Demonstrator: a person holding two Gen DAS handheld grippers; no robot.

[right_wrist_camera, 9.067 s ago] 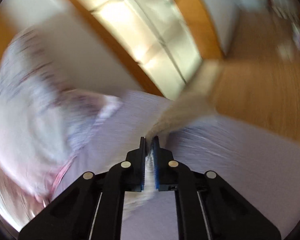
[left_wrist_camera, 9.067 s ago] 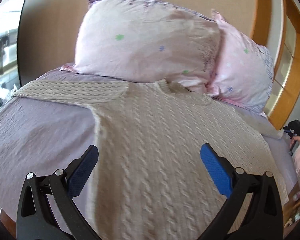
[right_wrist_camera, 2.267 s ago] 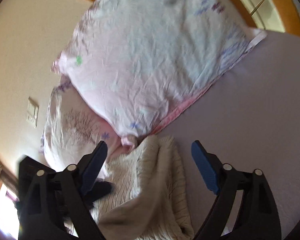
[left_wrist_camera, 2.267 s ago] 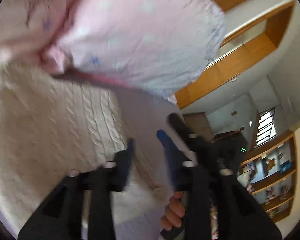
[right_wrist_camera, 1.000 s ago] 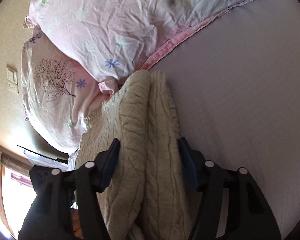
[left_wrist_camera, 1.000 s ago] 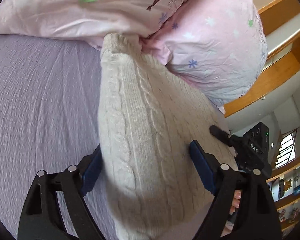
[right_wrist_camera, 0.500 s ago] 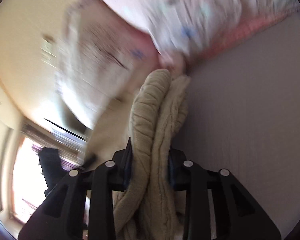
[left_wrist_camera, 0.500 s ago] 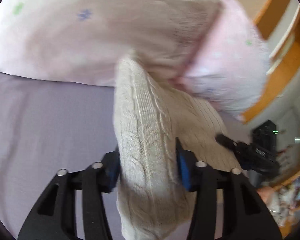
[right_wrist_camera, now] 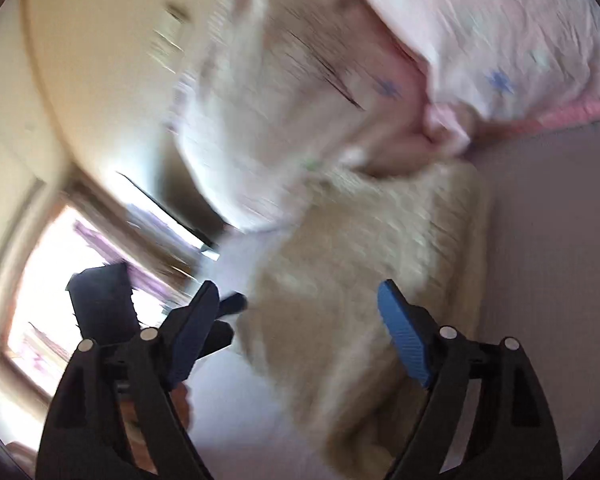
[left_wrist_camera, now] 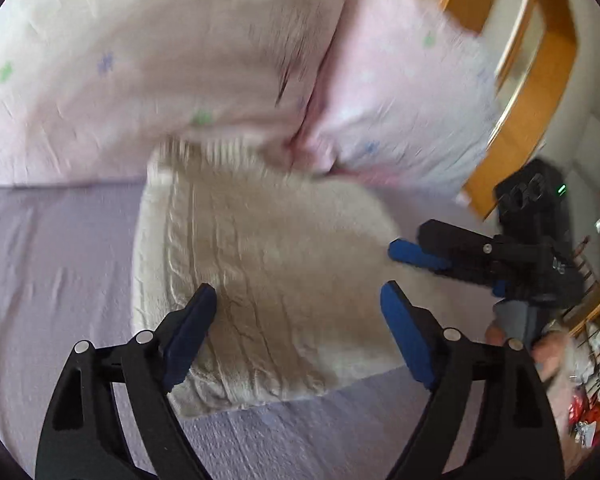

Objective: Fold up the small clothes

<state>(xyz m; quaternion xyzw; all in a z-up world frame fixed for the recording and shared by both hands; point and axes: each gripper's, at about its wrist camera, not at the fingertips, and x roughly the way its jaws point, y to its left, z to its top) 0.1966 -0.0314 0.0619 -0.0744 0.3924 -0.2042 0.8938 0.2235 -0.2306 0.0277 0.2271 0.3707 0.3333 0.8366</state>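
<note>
A cream cable-knit sweater [left_wrist_camera: 260,264] lies folded into a thick rectangle on the lilac bed sheet [left_wrist_camera: 52,264], its far end against the pillows. It also shows blurred in the right wrist view [right_wrist_camera: 360,264]. My left gripper [left_wrist_camera: 300,332] is open, its blue pads just above the sweater's near edge, holding nothing. My right gripper [right_wrist_camera: 296,332] is open and empty over the sweater's other side; it also shows in the left wrist view [left_wrist_camera: 440,268] at the sweater's right edge.
Two pale pink pillows [left_wrist_camera: 160,64] with small star prints lean at the head of the bed, the second [left_wrist_camera: 400,92] to the right. A wooden frame [left_wrist_camera: 540,60] stands beyond the bed's right side. A bright window [right_wrist_camera: 60,280] shows in the right wrist view.
Both grippers were shut on the folded sweater half a second ago. Both have opened and let it go, and it now lies flat on the bed.
</note>
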